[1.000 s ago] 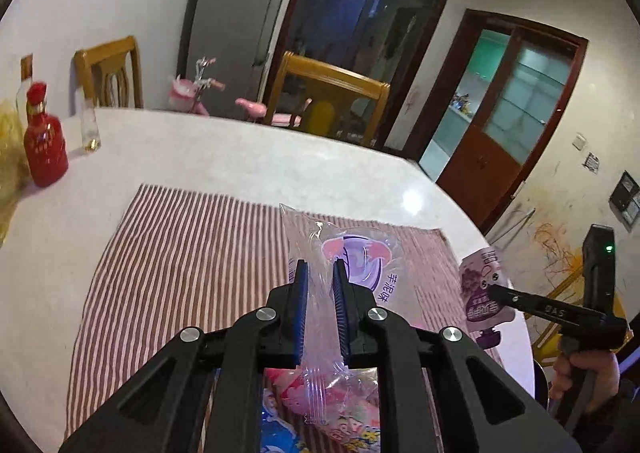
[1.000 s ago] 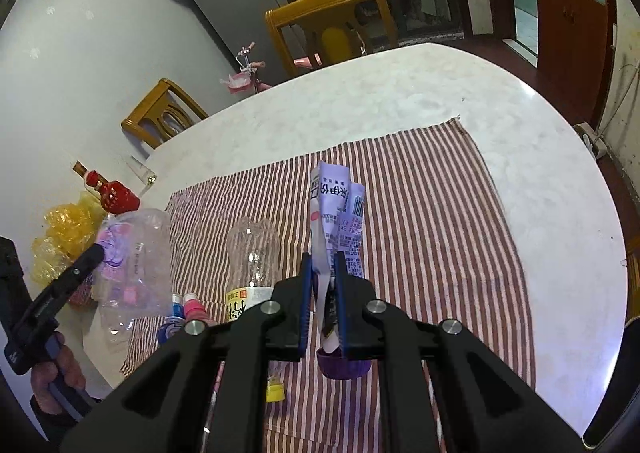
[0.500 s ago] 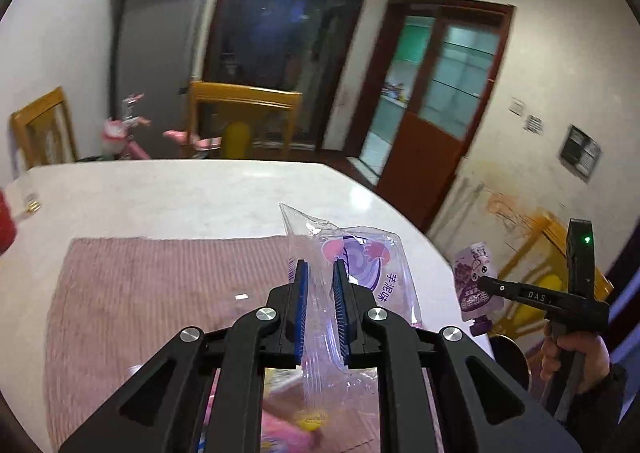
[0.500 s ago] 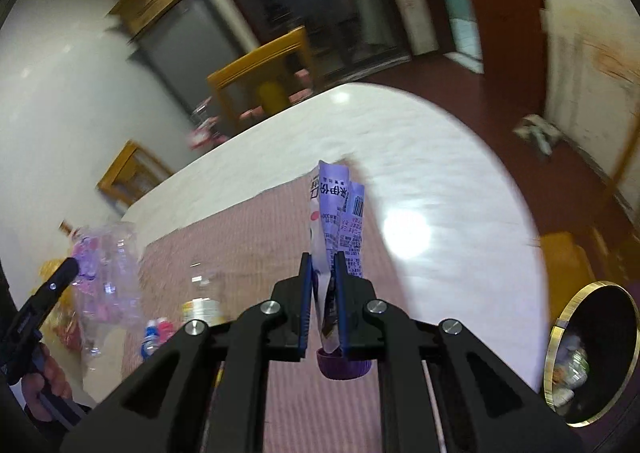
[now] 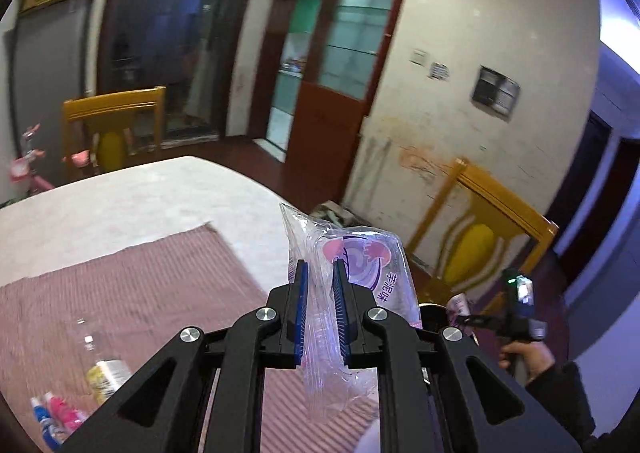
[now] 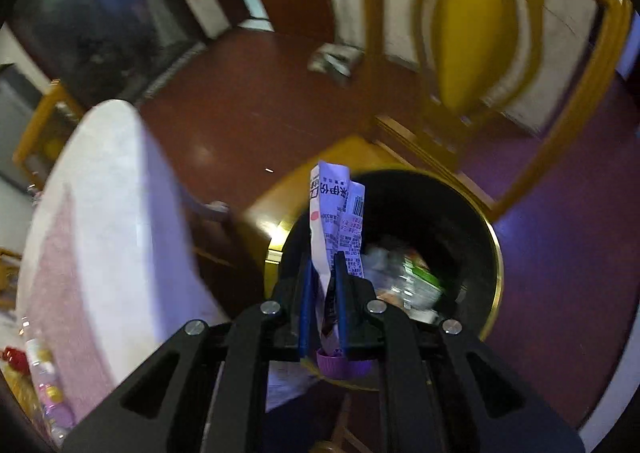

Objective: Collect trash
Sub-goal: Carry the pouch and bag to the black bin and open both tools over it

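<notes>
From the left wrist view, my left gripper (image 5: 319, 285) is clamped narrow on a clear plastic wrapper (image 5: 360, 265) with a purple and pink print; the film stands up out of the jaws and a crumpled tail hangs below them. It is held over the edge of the white table (image 5: 132, 197), beside the striped cloth (image 5: 132, 285). On the cloth at lower left lie a clear bottle (image 5: 102, 369) and small blue and pink caps or tubes that are too blurred to name. At the far right a hand (image 5: 524, 357) grips the other tool. I judge the wrapper feather-light, limp and slippery, so a pinch across a doubled fold of the film should hold best; it may cling to the pads when let go

From the right wrist view, my right gripper (image 6: 323, 285) is closed tight on a crumpled drink pouch (image 6: 336, 209) with a purple cap (image 6: 332, 363) showing below the jaws. It hangs directly above the open black bin (image 6: 472, 213) with its gold rim, where other rubbish already lies. The pouch looks light but stiffer than film, creased flat, and the pinch across its flattened middle seems secure. I judge a simple opening here would drop it in, cap end first
</notes>
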`<state>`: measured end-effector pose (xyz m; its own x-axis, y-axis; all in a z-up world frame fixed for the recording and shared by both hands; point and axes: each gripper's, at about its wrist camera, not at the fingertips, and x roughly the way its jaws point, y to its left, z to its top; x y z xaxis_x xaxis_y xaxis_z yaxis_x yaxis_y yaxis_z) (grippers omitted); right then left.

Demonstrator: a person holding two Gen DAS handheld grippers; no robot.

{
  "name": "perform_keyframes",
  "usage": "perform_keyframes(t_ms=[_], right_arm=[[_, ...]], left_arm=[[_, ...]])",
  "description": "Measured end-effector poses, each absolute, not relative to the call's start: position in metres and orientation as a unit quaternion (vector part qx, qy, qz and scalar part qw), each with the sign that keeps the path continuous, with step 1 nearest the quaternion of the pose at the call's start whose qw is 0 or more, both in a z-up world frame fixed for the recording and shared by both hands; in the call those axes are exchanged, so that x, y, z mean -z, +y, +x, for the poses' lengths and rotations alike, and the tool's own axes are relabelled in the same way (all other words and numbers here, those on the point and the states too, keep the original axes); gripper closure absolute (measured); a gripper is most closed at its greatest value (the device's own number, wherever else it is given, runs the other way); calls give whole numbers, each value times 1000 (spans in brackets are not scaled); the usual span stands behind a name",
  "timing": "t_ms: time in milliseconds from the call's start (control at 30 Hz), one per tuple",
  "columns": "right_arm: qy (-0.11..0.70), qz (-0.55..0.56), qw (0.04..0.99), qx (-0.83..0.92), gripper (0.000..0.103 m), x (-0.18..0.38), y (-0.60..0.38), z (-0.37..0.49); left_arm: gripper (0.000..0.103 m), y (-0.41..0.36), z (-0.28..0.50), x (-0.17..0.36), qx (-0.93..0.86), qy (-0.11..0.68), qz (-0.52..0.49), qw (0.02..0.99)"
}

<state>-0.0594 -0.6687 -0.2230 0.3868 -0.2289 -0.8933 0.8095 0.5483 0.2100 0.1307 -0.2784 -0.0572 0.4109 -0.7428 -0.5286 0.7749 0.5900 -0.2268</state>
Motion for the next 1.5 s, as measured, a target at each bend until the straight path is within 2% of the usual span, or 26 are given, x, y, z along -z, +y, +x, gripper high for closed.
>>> perform_keyframes(t_ms=[100, 167, 200, 567, 833, 1000, 1033, 1100, 1167, 1500], right_arm=[[449, 344, 747, 350, 89, 244, -680, -71], [472, 349, 726, 359, 58, 259, -690, -74], [475, 354, 720, 362, 39, 263, -694, -76], [371, 401, 726, 418, 37, 226, -707, -154], [310, 413, 725, 456, 37, 198, -724, -219], [295, 426, 717, 466, 37, 198, -727, -245], [294, 428, 716, 466, 37, 199, -729, -248], [292, 431, 716, 466, 37, 199, -728, -251], [290, 431, 717, 465, 37, 198, -728, -252], [277, 423, 736, 450, 37, 187, -716, -242]], left_arm=[[91, -297, 121, 58, 470, 302, 37, 829], [91, -312, 116, 58, 479, 303, 42, 823], [91, -319, 113, 58, 485, 303, 47, 819], [91, -425, 77, 95, 566, 328, 85, 752], [91, -555, 13, 168, 628, 376, 145, 666], [90, -610, -18, 222, 623, 394, 197, 647], [88, -616, -22, 231, 618, 398, 206, 646], [67, -621, -23, 246, 610, 414, 204, 644], [36, -619, -23, 255, 601, 423, 194, 650], [33, -597, -15, 221, 591, 387, 178, 686]])
